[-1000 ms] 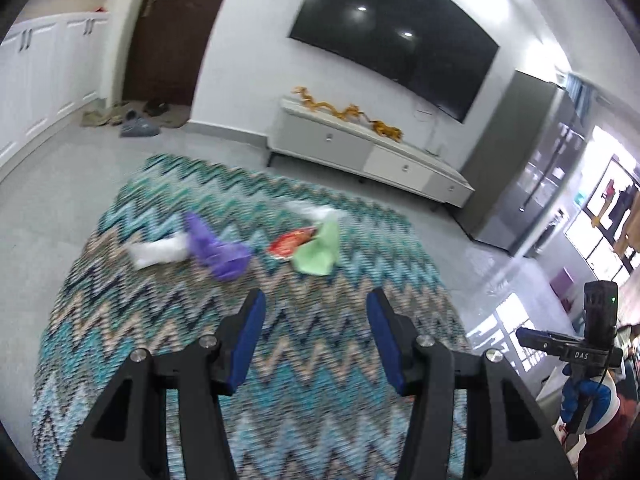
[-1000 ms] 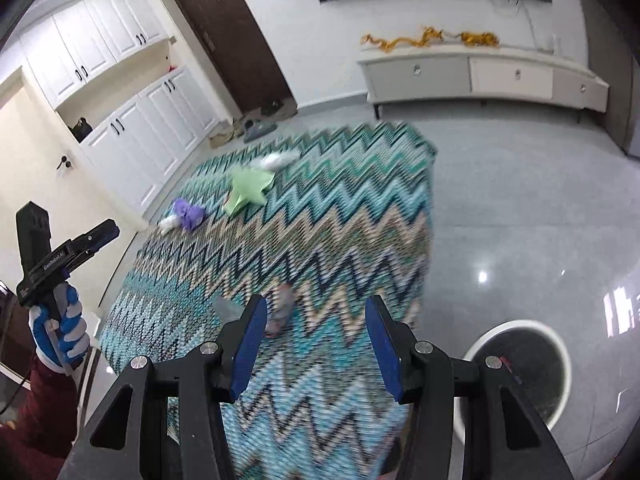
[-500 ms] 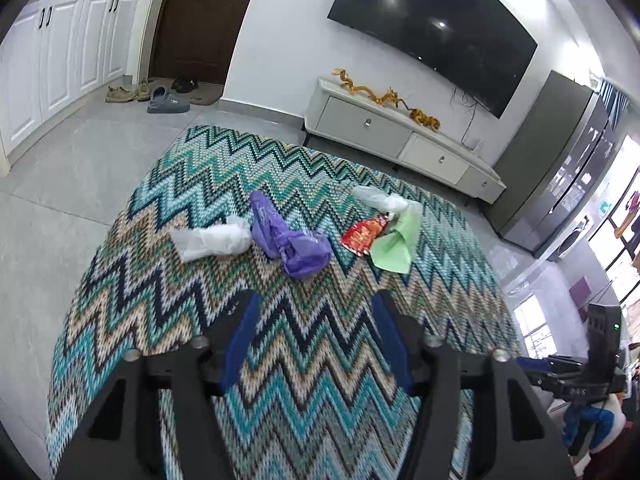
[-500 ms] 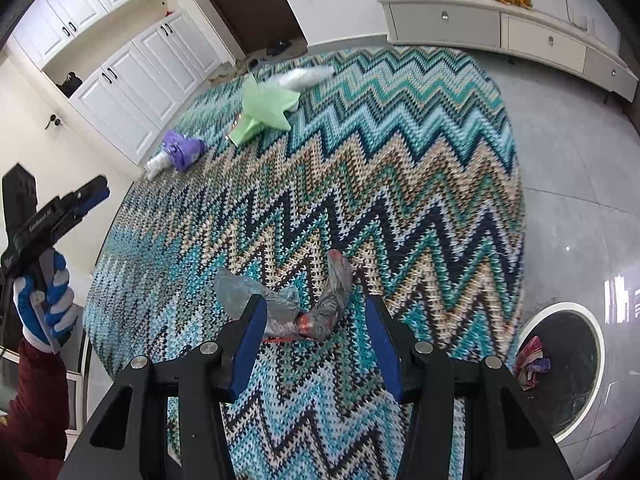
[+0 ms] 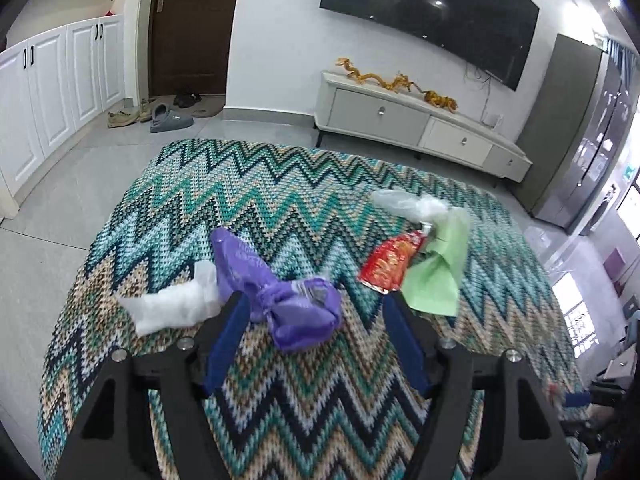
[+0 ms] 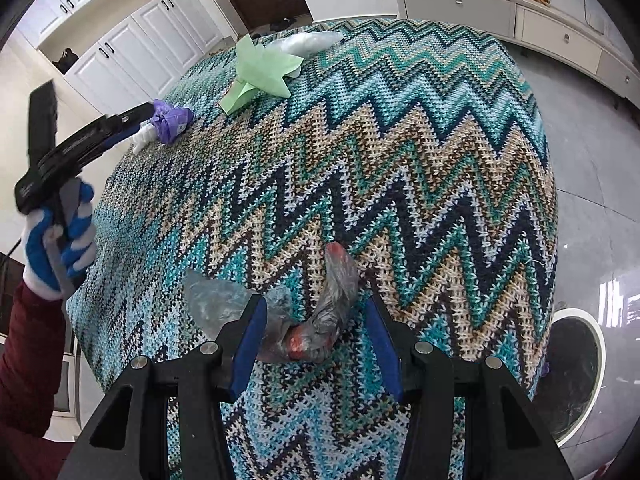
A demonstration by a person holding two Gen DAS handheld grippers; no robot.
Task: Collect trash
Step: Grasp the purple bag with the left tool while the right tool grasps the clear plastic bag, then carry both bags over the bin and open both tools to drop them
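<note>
Straddling the purple bag (image 5: 296, 308) on the rug (image 5: 280, 216), the left gripper (image 5: 316, 336) is opening; the right gripper (image 6: 316, 340), spread, brackets the grey bag (image 6: 316, 320). Closing high could snag only loose film.

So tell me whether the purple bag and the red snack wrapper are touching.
Apart. The left wrist view shows bare rug between the purple bag and the red snack wrapper.

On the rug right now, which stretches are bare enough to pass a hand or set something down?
Bare: the rug from the green bag to the grey bag. Crowded: the purple bag, white bag and red wrapper cluster.
</note>
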